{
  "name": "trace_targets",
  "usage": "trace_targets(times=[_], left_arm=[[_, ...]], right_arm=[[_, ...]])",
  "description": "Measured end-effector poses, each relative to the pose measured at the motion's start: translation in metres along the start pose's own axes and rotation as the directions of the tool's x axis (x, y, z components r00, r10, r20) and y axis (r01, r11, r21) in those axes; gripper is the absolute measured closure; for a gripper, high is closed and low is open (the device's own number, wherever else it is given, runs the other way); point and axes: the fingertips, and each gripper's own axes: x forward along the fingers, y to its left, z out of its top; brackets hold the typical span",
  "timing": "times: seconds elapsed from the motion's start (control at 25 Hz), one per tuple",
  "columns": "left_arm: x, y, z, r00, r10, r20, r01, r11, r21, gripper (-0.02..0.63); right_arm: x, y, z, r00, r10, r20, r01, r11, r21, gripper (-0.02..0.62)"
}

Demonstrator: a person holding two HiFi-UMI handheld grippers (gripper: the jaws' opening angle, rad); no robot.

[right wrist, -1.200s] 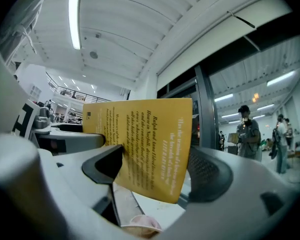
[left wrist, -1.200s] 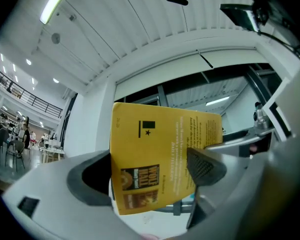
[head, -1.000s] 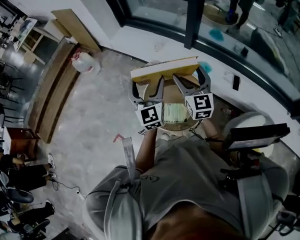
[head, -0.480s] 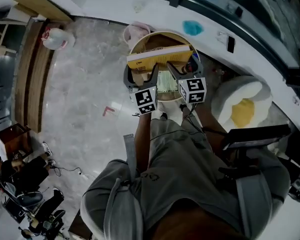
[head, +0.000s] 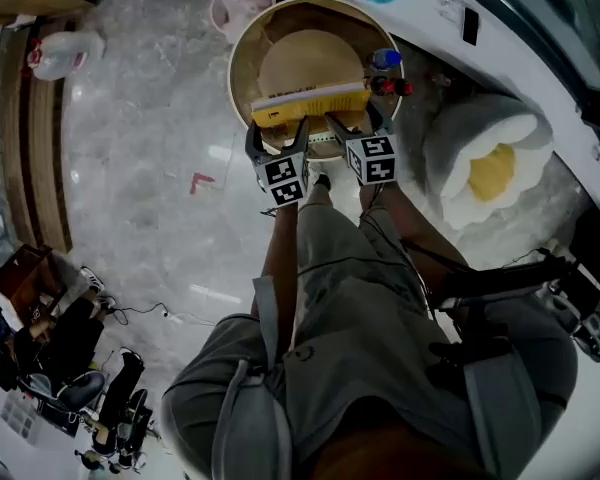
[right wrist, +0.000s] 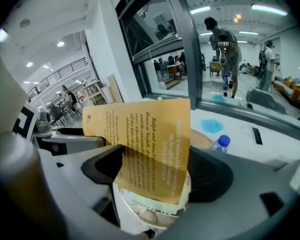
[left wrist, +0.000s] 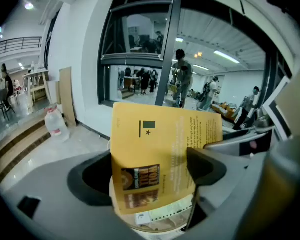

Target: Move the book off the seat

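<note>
Book (head: 310,105), yellow, one copy: pinched upright between the jaws of left gripper (head: 277,136) at its left end and right gripper (head: 347,128) at its right, held clear above round seat (head: 310,53), having drawn back from the middle to the near rim; removal judged nearly done, set-down outstanding.

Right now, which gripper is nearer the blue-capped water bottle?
Right. The right gripper, shut on the book, is just beside the bottle; the left gripper grips the book's other end, farther off.
</note>
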Motion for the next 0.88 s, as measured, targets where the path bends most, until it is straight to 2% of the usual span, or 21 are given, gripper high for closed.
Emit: trace_targets(times=[0.16, 0.28, 0.4, 0.52, 0.64, 0.76, 0.88], left_arm=[[0.035, 0.001, -0.069, 0.993, -0.017, -0.116, 0.01, 0.998, -0.057, 0.138], [0.06, -0.002, -0.116, 0.974, -0.033, -0.222, 0.013, 0.996, -0.092, 0.138], [0.089, -0.003, -0.158, 0.935, -0.061, -0.349, 0.026, 0.994, -0.102, 0.138], [0.108, 0.002, -0.195, 0.877, -0.1, -0.471, 0.037, 0.989, -0.141, 0.138], [0.114, 0.009, -0.218, 0.838, -0.134, -0.529, 0.041, 0.982, -0.184, 0.138], [0.119, 0.012, -0.231, 0.83, -0.153, -0.537, 0.032, 0.973, -0.227, 0.138], [0.122, 0.017, -0.224, 0.864, -0.117, -0.49, 0.031, 0.983, -0.18, 0.138]], right_arm=[[0.034, -0.017, -0.061, 0.993, -0.011, -0.114, 0.012, 1.0, 0.011, 0.21], [0.057, -0.033, -0.104, 0.982, -0.015, -0.187, 0.022, 0.999, 0.034, 0.209], [0.08, -0.047, -0.147, 0.963, -0.015, -0.268, 0.042, 0.994, 0.098, 0.209], [0.099, -0.053, -0.177, 0.94, -0.017, -0.342, 0.062, 0.991, 0.122, 0.209], [0.109, -0.051, -0.191, 0.927, -0.015, -0.375, 0.057, 0.993, 0.101, 0.209], [0.117, -0.051, -0.199, 0.919, -0.016, -0.393, 0.051, 0.996, 0.078, 0.209], [0.121, -0.054, -0.197, 0.922, -0.036, -0.385, 0.08, 0.992, 0.101, 0.209]])
